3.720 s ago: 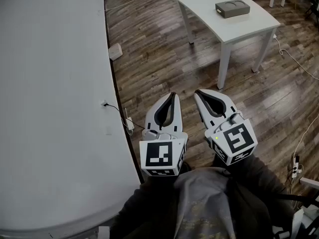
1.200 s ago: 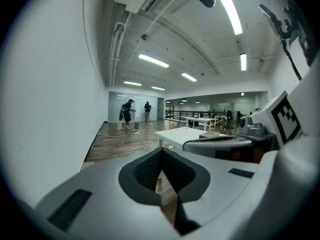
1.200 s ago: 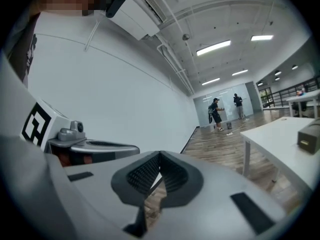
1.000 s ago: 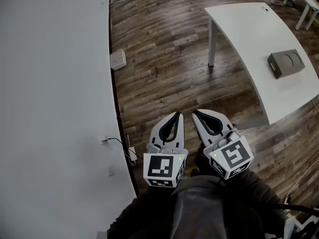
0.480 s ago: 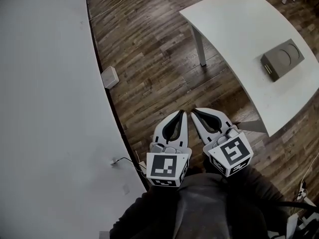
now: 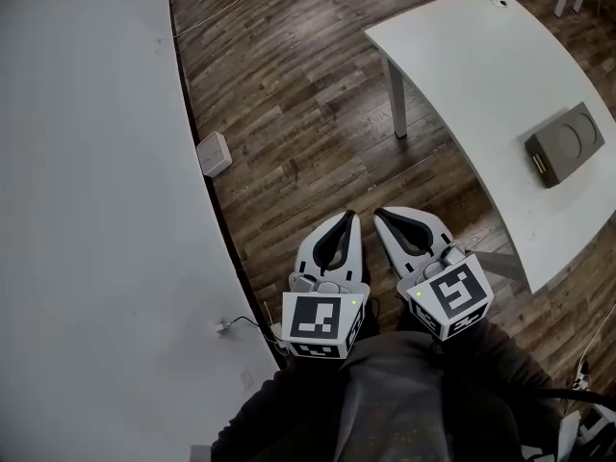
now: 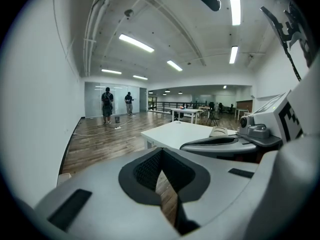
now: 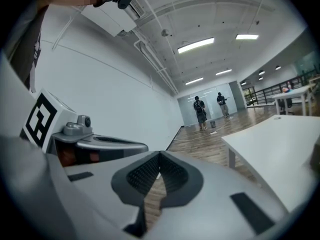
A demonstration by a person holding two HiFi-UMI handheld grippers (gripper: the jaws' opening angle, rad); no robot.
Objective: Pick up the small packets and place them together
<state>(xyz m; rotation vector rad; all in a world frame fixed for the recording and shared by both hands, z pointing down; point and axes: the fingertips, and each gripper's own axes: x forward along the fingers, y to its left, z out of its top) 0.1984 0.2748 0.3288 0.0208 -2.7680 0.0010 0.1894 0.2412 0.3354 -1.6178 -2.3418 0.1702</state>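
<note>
No small packets show in any view. In the head view my left gripper (image 6: 346, 219) and right gripper (image 6: 381, 216) are held side by side close to the person's body, over the wooden floor, tips pointing away. Both are shut with nothing between the jaws. In the left gripper view the left gripper's (image 7: 161, 152) pads meet at the tip, and the right gripper (image 7: 225, 143) lies alongside at the right. In the right gripper view the right gripper's (image 8: 160, 156) jaws are likewise closed and empty, with the left gripper (image 8: 97, 142) at the left.
A white table (image 6: 481, 75) stands ahead to the right with a grey box (image 6: 570, 144) on it. A white wall (image 6: 87, 210) runs along the left, with a small white box (image 6: 214, 154) and a cable (image 6: 241, 323) at its foot. Two people (image 7: 107, 105) stand far off.
The head view has swung, so the table and grey box have shifted in the picture. Both grippers stay shut, side by side near the body.
</note>
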